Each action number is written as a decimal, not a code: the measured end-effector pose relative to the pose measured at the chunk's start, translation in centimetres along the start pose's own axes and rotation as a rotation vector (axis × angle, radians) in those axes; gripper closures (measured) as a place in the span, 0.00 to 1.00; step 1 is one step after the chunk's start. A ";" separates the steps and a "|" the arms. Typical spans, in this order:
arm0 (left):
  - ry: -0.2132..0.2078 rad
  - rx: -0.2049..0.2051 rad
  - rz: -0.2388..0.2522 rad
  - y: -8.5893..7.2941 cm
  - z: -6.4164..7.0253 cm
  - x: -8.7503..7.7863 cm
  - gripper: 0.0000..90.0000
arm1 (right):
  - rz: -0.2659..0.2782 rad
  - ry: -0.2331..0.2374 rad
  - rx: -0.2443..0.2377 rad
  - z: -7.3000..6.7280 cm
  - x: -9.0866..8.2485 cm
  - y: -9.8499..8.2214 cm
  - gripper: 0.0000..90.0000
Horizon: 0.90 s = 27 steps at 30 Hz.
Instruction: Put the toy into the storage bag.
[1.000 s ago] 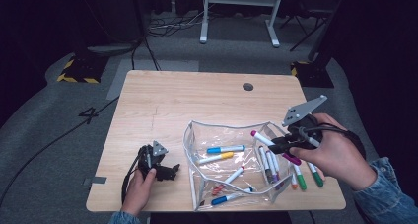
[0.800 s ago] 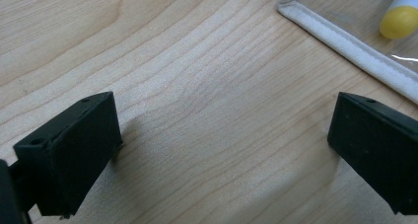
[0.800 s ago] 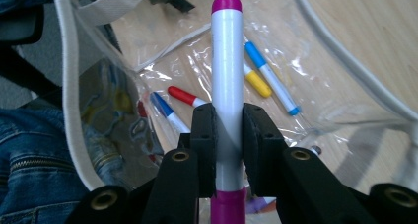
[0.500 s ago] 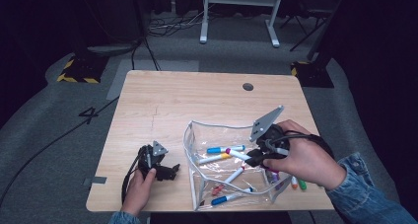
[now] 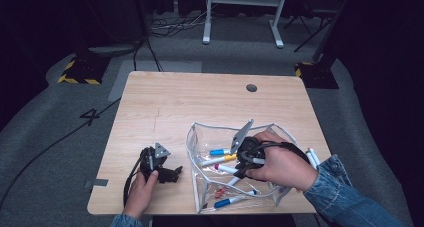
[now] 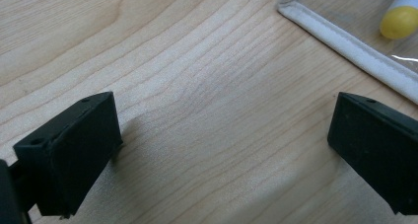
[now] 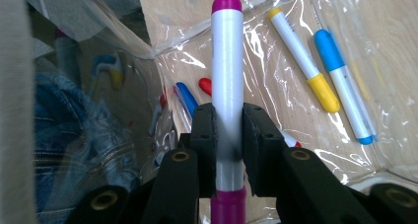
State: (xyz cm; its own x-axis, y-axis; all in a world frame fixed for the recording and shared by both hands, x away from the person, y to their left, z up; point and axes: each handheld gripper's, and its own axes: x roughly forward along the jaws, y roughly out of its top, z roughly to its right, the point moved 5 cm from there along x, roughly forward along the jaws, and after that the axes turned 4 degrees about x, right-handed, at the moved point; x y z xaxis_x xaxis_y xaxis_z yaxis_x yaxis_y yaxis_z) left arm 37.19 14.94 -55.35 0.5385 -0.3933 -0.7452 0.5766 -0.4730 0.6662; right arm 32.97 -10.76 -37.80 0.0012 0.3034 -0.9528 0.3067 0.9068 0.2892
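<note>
Magenta-capped marker [image 7: 227, 86] sits clamped in the right hand-held gripper [image 7: 228, 135], inside the clear pouch [image 5: 200, 137] over the markers already there. The step looks like dropping it in; next, the jaws must part. Left hand-held gripper [image 5: 162, 171] rests wide and empty on the surface [image 5: 190, 102].

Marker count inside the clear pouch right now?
5: magenta marker in the right gripper, yellow-capped marker and blue-capped marker side by side, blue marker and red marker near the pouch's front. The hand may hide more.
</note>
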 end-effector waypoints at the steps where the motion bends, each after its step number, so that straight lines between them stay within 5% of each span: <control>1: 0.003 0.000 0.000 0.0 0.0 0.0 0.00 | -0.007 0.001 -0.003 0.0 0.3 0.0 0.86; 18: 0.002 -0.001 0.000 0.0 0.0 0.0 0.00 | -0.129 0.029 -0.023 1.0 4.6 -0.8 0.86; 27: 0.001 -0.001 -0.001 0.0 0.0 0.0 0.00 | -0.195 0.029 -0.101 1.0 6.0 -1.3 0.81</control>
State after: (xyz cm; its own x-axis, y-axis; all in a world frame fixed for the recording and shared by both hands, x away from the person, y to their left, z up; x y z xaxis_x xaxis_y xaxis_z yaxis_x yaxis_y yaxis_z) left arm 37.18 14.94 -55.34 0.5386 -0.3919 -0.7458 0.5777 -0.4726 0.6656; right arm 33.55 -10.39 -43.96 -0.0764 0.1264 -0.9890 0.2015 0.9734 0.1088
